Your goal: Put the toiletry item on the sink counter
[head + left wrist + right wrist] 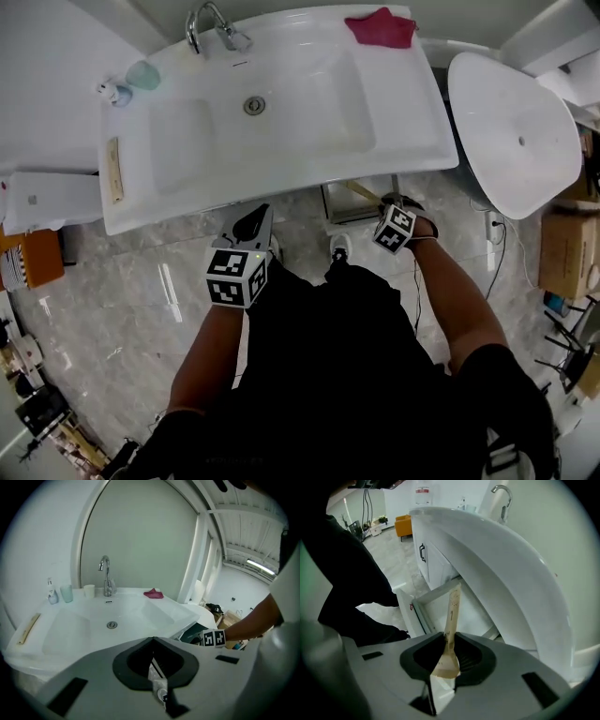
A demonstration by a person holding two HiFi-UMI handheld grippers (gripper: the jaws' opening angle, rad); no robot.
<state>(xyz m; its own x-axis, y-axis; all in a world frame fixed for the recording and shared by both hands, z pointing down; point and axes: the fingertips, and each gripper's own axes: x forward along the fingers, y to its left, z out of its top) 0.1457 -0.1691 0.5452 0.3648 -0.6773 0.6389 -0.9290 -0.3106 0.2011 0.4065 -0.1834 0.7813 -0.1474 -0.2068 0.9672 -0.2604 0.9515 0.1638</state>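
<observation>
My right gripper point(451, 637) is shut on a long, flat tan packet point(452, 616), which sticks out past the jaws toward an open white drawer point(423, 609). In the head view that gripper point(394, 226) hangs below the front edge of the white sink counter point(281, 192), pointing steeply down over the drawer point(336, 199). My left gripper point(253, 223) points at the counter's front edge from below. In the left gripper view its jaws point(153, 641) meet at the tip, with a small crinkled whitish tube point(157, 679) pinched between them.
On the counter are a faucet point(208, 23), a teal cup point(143, 74), a small bottle point(114, 91), a red cloth point(380, 26) and a tan strip point(114, 169) at the left edge. A white bowl-shaped fixture point(520, 141) stands right. Below is marble floor point(122, 300).
</observation>
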